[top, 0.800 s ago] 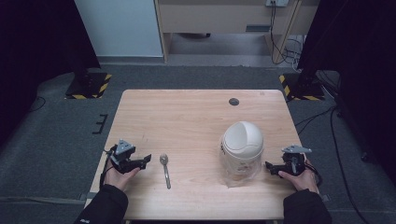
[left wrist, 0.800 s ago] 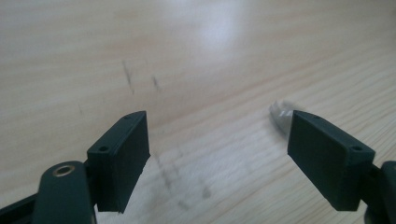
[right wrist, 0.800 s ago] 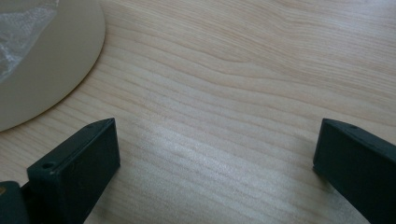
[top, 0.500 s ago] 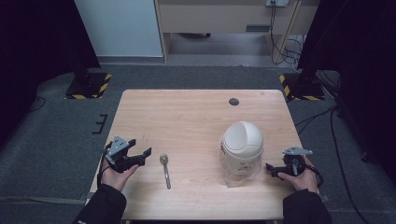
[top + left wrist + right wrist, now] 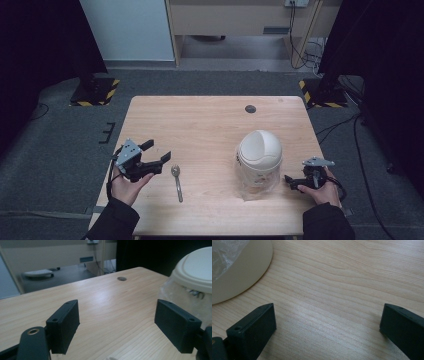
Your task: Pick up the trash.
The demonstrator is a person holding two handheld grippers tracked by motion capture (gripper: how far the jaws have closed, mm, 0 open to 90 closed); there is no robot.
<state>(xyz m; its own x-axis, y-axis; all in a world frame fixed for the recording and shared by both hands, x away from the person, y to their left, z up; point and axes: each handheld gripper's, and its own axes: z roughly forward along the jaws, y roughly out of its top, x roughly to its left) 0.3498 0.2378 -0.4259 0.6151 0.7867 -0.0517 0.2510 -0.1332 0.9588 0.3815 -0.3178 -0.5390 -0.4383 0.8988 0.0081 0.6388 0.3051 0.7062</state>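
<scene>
A small cream bin (image 5: 258, 152) with a domed lid and a clear plastic liner stands at the right of the wooden table (image 5: 200, 125). A metal spoon (image 5: 176, 181) lies left of it, near the front edge. My left gripper (image 5: 156, 151) hovers open just left of the spoon, jaws angled toward the far right with nothing between them. In the left gripper view the gripper (image 5: 120, 325) faces bare wood, with the bin (image 5: 195, 272) at the right. My right gripper (image 5: 290, 181) is low beside the bin's right side, open (image 5: 327, 327), with the bin's base (image 5: 237, 272) at upper left.
A dark round grommet (image 5: 250, 109) sits in the tabletop near the far edge. Bare wood spans the table's middle and far left. Dark floor surrounds the table, and black stands with striped bases (image 5: 92, 95) flank its far corners.
My left gripper has lifted a little and swung its jaws up toward the far right. The right gripper, the bin and the spoon have stayed put.
</scene>
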